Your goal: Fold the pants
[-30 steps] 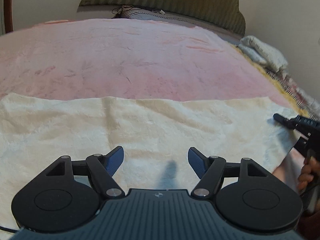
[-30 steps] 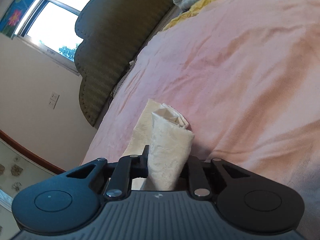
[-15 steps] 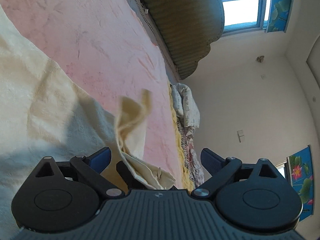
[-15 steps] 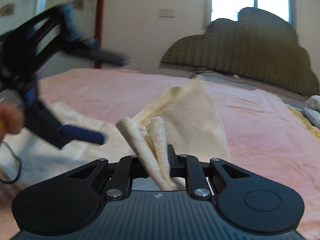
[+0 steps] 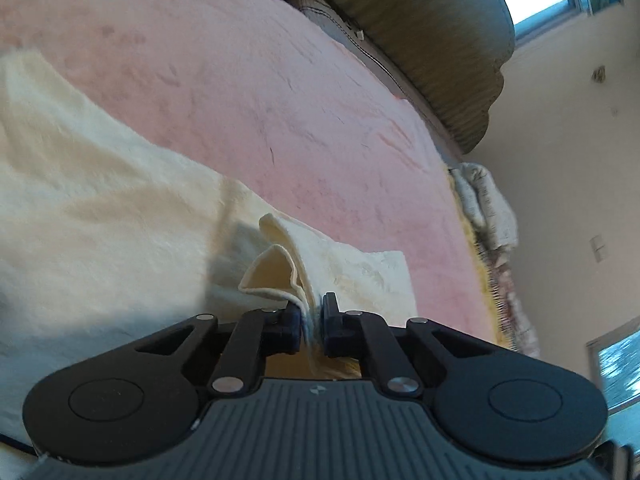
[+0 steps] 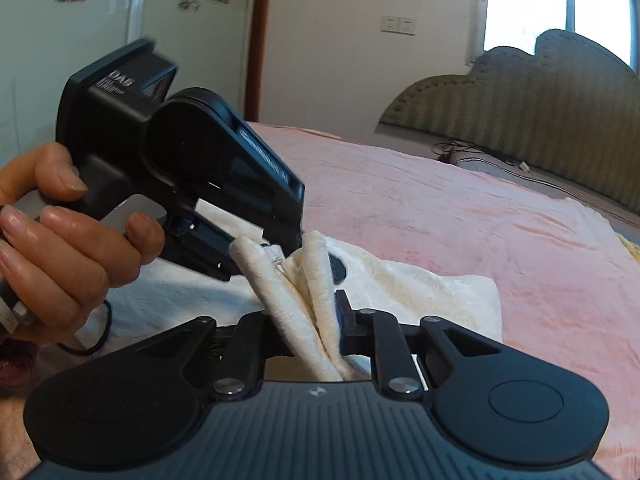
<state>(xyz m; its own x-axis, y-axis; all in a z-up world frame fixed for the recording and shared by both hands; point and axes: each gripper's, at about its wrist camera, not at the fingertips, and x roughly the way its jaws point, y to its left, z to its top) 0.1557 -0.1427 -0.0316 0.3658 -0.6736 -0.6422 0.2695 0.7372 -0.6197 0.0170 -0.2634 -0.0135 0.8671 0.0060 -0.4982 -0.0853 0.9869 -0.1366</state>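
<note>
The cream fleece pants (image 5: 100,208) lie spread on the pink bed cover, also seen in the right wrist view (image 6: 420,284). My left gripper (image 5: 312,320) is shut on a raised fold of the pants' edge. My right gripper (image 6: 316,320) is shut on a bunched end of the same pants, lifted off the bed. In the right wrist view the left gripper's body (image 6: 180,176), held by a hand (image 6: 60,232), sits just behind and left of the bunch, its tips hidden in the cloth.
The pink bed cover (image 5: 280,92) stretches to a green padded headboard (image 6: 540,120). A folded patterned blanket (image 5: 484,204) lies at the bed's right edge. A cable (image 6: 480,152) lies near the headboard. A wall and window stand behind.
My left gripper swung toward the right gripper and shut on the pants' edge; it was open before. The right gripper stayed shut on the bunch and carried it over to meet the left.
</note>
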